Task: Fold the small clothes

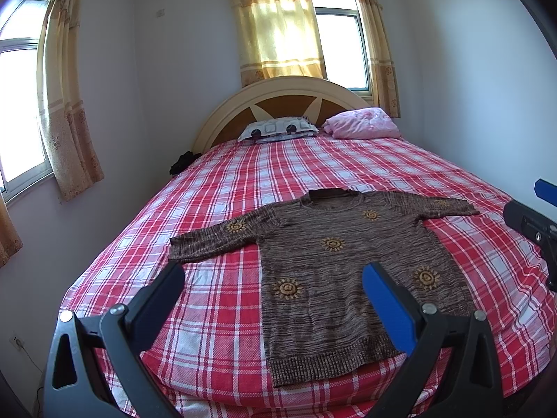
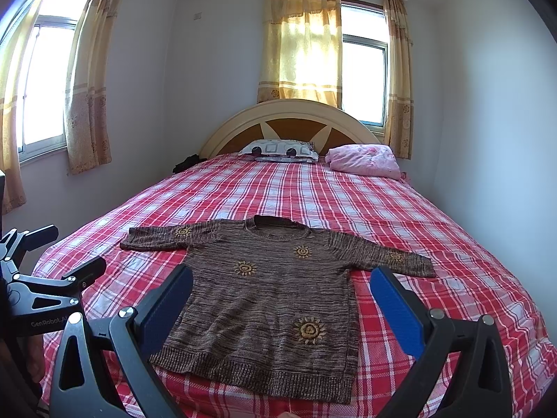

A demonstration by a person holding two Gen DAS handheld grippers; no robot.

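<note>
A brown knitted sweater [image 1: 330, 271] with yellow sun motifs lies flat, face up, on the red plaid bed [image 1: 222, 188], both sleeves spread sideways and the hem toward me. My left gripper [image 1: 273, 275] hovers open above its lower left part, holding nothing. In the right wrist view the same sweater [image 2: 271, 299] lies between the wide-open fingers of my right gripper [image 2: 282, 280], which hangs above the hem, empty. The left gripper [image 2: 69, 271] shows at the left edge there, and the right gripper's fingers [image 1: 532, 226] show at the right edge of the left wrist view.
A patterned pillow [image 1: 278, 129] and a folded pink blanket [image 1: 362, 123] lie by the wooden headboard [image 1: 278, 95]. A dark item [image 1: 182, 162] sits at the bed's far left edge. Walls with curtained windows [image 1: 278, 31] surround the bed [image 2: 313, 191].
</note>
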